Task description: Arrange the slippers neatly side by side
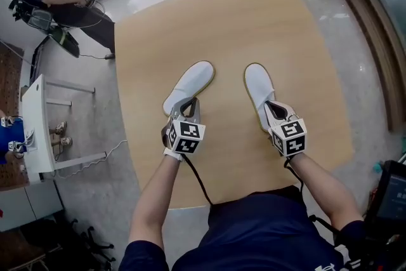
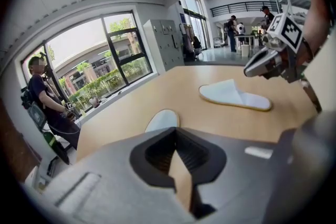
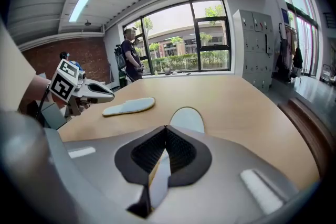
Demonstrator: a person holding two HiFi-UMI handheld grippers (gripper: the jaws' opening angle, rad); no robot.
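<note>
Two white slippers lie on the round wooden table (image 1: 235, 28). The left slipper (image 1: 190, 84) points up and to the right, at an angle; the right slipper (image 1: 259, 91) points nearly straight away. My left gripper (image 1: 184, 112) is shut on the left slipper's heel, and its toe (image 2: 163, 120) shows beyond the jaws. My right gripper (image 1: 277, 112) is shut on the right slipper's heel, with the toe (image 3: 186, 119) ahead of it. Each gripper view shows the other slipper (image 2: 234, 95) (image 3: 129, 106) lying flat, about a hand's width away.
A person (image 1: 57, 0) with equipment stands on the floor beyond the table's far left. A white side table (image 1: 35, 124) is at the left, and a long wooden bench (image 1: 380, 41) at the right. Bare wood stretches ahead of both slippers.
</note>
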